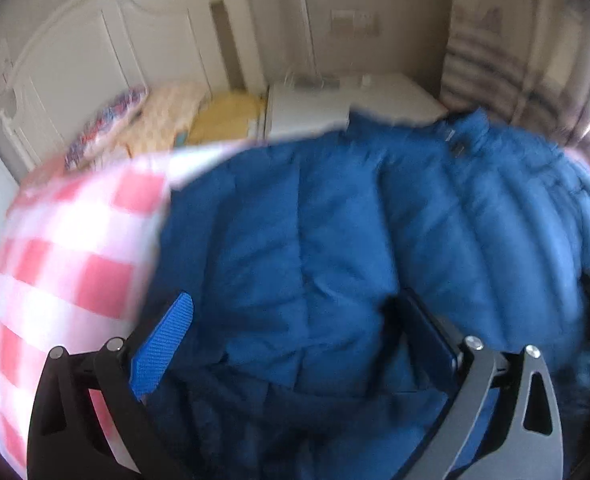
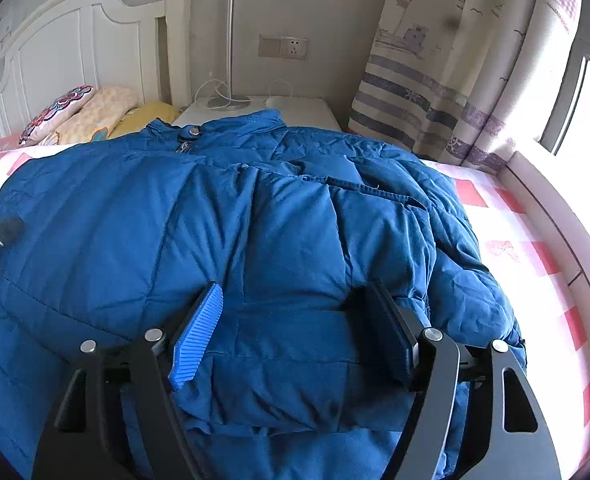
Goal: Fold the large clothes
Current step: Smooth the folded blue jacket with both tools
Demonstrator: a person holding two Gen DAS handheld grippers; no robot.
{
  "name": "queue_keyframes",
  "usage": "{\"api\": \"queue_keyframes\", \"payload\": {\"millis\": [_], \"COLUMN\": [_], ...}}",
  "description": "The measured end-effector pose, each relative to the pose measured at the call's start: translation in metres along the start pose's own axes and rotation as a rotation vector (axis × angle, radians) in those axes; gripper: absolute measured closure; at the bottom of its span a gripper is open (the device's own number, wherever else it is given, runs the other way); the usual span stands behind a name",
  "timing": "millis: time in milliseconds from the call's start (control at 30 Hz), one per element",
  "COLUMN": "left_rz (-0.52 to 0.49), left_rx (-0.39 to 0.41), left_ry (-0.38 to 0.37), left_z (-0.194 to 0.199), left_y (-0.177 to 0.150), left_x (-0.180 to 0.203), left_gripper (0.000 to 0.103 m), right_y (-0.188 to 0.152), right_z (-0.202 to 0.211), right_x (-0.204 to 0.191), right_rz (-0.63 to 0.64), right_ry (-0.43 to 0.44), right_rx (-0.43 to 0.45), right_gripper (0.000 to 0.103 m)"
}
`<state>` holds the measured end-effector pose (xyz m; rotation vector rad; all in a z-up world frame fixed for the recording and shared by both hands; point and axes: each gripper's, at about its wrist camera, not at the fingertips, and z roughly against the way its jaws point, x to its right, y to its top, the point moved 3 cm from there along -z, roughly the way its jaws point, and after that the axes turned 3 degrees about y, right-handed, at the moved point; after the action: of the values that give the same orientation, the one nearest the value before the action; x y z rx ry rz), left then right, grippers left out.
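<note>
While the right gripper (image 2: 291, 320) stands open, its ribbed blue pads (image 2: 197, 336) apart and clamping nothing, the puffy quilted blue down jacket (image 2: 255, 220) lies directly ahead of and beneath it, its collar farthest away. Ahead of the left gripper (image 1: 295, 332), likewise open, the same padded jacket (image 1: 335, 220) spreads across the pink-and-white checked bed sheet (image 1: 67, 248), which shows to its left.

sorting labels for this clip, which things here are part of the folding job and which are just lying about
Part of the job:
blue puffer jacket
left gripper
right gripper
checked bedsheet, the folding surface

Lying about:
pillows
lamp
nightstand
curtain
</note>
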<state>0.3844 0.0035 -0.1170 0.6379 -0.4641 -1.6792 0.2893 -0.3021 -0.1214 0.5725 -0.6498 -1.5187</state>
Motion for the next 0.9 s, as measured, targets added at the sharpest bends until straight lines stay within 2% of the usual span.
{"api": "queue_keyframes", "payload": {"millis": [33,100,200,800,900], "left_rz": [0.012,0.028,0.008,0.014,0.019], "left_rx": [0.042,0.051,0.056,0.059,0.056], "left_ry": [-0.023,-0.043,-0.015,-0.017,-0.022], "left_z": [-0.002,-0.003,-0.003,-0.003,-0.004], "left_y": [-0.005,-0.009,-0.010,-0.010,-0.010], "left_x": [-0.003,-0.008,-0.005,-0.002,-0.002], "left_gripper": [0.002,0.002,0.002,0.002,0.002], "right_y": [0.000,0.000,0.000,0.002,0.015], "right_z": [0.000,-0.001,-0.002,0.001,0.013], "right_x": [0.000,0.001,0.002,0.002,-0.002], "right_rz": [-0.001,-0.003,-0.007,-0.013,-0.013], "right_ry": [0.000,-0.001,-0.003,-0.011,-0.030], "right_rx": [0.000,-0.002,-0.007,-0.023,0.019], "right_gripper": [0.031,0.027,0.020,0.013,0.010]}}
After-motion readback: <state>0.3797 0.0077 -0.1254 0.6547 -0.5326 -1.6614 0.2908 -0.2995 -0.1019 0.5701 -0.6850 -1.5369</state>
